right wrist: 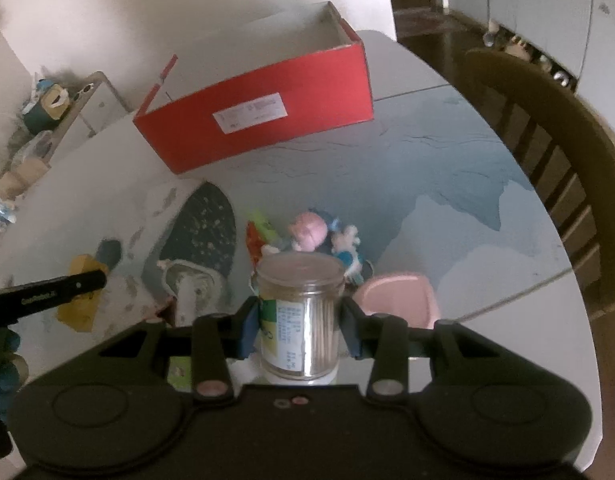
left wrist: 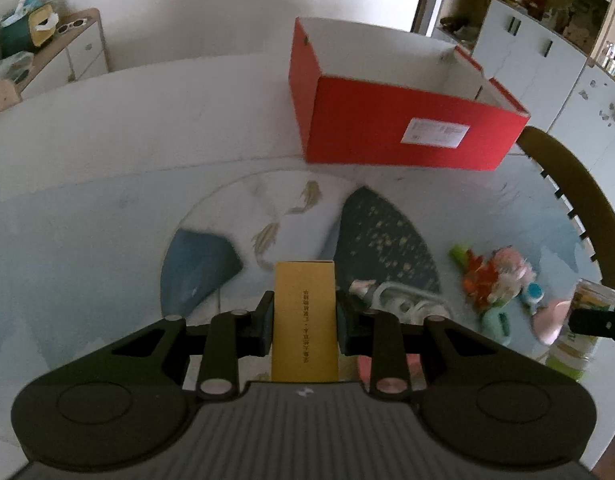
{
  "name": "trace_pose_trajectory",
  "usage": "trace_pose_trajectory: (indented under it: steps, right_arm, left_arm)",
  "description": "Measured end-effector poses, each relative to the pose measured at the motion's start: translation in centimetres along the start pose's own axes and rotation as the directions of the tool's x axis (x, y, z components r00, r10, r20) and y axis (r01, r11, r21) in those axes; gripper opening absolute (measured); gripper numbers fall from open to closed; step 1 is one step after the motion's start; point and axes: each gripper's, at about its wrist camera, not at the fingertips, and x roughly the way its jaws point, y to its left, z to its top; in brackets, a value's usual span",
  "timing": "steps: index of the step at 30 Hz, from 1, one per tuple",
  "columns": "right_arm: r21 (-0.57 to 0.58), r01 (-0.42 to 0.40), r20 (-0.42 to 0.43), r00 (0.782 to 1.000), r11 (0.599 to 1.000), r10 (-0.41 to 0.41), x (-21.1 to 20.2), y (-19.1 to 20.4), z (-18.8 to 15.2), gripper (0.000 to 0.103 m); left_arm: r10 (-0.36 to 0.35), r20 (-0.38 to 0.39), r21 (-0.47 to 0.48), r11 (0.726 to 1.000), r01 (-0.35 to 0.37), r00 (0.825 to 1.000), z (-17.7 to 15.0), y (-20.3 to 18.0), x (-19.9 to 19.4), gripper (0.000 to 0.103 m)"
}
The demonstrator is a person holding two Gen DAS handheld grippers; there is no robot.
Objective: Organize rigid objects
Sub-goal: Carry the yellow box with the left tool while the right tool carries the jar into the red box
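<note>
My left gripper (left wrist: 304, 316) is shut on a yellow box (left wrist: 304, 320) and holds it above the patterned table mat. My right gripper (right wrist: 299, 320) is shut on a clear toothpick jar (right wrist: 300, 312), which also shows at the right edge of the left wrist view (left wrist: 579, 328). An open red shoebox (left wrist: 403, 120) stands on the table beyond both grippers; it shows in the right wrist view too (right wrist: 263, 108). In the right wrist view the yellow box (right wrist: 81, 296) and a left finger (right wrist: 47, 294) sit at the left.
Small toys (right wrist: 307, 236), a pink container (right wrist: 399, 296), a white charger with cable (left wrist: 399, 300) and a red pack lie on the mat (right wrist: 447, 184). A wooden chair (right wrist: 547, 160) stands at the table's right edge. A cabinet (left wrist: 55, 52) stands at the far left.
</note>
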Motion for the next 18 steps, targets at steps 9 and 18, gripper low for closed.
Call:
trace_pose_trajectory:
  steps: [9, 18]
  right_arm:
    - [-0.013, -0.11, -0.05, 0.993, 0.994, 0.109, -1.0, -1.4, 6.4, 0.041]
    - [-0.179, -0.147, -0.053, 0.989, 0.973, 0.139, -1.8, -1.1, 13.5, 0.041]
  left_arm:
    - [-0.006, 0.026, 0.003, 1.0, 0.006, 1.0, 4.3, -1.7, -1.2, 0.029]
    - [0.055, 0.088, 0.042, 0.997, -0.059, 0.995, 9.8, -4.4, -2.0, 0.029]
